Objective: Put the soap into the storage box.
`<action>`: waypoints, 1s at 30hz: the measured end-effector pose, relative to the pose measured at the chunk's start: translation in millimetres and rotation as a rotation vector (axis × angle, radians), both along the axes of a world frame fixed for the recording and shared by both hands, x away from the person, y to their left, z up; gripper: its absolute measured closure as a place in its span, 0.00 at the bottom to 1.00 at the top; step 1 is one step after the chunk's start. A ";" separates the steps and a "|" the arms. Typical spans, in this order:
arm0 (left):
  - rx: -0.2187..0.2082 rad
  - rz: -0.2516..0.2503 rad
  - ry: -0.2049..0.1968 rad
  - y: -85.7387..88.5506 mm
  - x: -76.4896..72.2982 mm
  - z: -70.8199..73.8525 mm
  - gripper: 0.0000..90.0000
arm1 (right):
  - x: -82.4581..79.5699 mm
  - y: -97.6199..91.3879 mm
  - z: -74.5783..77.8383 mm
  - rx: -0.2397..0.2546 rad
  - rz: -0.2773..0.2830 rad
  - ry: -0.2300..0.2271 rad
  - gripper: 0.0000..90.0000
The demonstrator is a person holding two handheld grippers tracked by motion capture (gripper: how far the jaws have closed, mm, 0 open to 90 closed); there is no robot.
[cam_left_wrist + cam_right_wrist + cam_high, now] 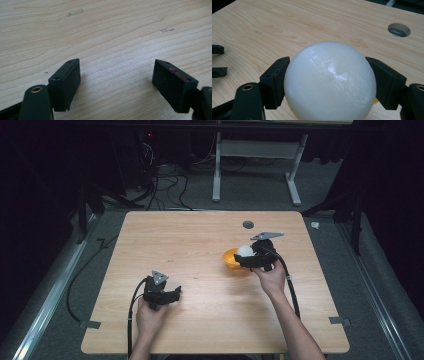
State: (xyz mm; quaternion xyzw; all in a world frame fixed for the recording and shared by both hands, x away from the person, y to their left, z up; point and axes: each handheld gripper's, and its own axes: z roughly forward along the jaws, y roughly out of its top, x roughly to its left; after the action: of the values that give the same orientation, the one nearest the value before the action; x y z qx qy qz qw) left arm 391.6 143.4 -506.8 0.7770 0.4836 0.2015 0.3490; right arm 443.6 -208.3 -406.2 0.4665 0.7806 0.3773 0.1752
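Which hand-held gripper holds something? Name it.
The right hand-held gripper: its jaws clamp a glossy white ball over the orange bowl. The left hand-held gripper stands open over bare wood.

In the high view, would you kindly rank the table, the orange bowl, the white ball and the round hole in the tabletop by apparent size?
1. table
2. orange bowl
3. white ball, held in the right tongs at the bowl
4. round hole

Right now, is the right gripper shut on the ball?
Yes. The right gripper has both jaws pressed against the white ball, above the orange bowl.
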 end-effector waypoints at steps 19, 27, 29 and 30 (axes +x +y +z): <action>0.001 -0.002 0.000 0.0 -0.1 0.0 0.26 | 23.5 12.1 -13.5 -0.037 -0.012 0.030 0.27; 0.002 -0.002 -0.001 0.1 -0.1 0.0 0.26 | 28.9 11.6 -20.4 -0.050 -0.026 0.045 0.27; 0.003 -0.002 -0.001 0.1 -0.1 0.0 0.26 | 30.2 11.8 -22.1 -0.052 -0.029 0.049 0.27; 0.002 -0.002 -0.001 0.1 -0.2 0.0 0.26 | 30.7 11.9 -22.6 -0.055 -0.031 0.050 0.27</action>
State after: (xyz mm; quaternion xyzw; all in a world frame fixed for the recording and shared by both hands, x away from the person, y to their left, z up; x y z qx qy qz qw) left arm 391.4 143.5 -506.8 0.7778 0.4823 0.2020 0.3487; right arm 474.3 -196.4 -428.8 0.4829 0.7876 0.3409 0.1742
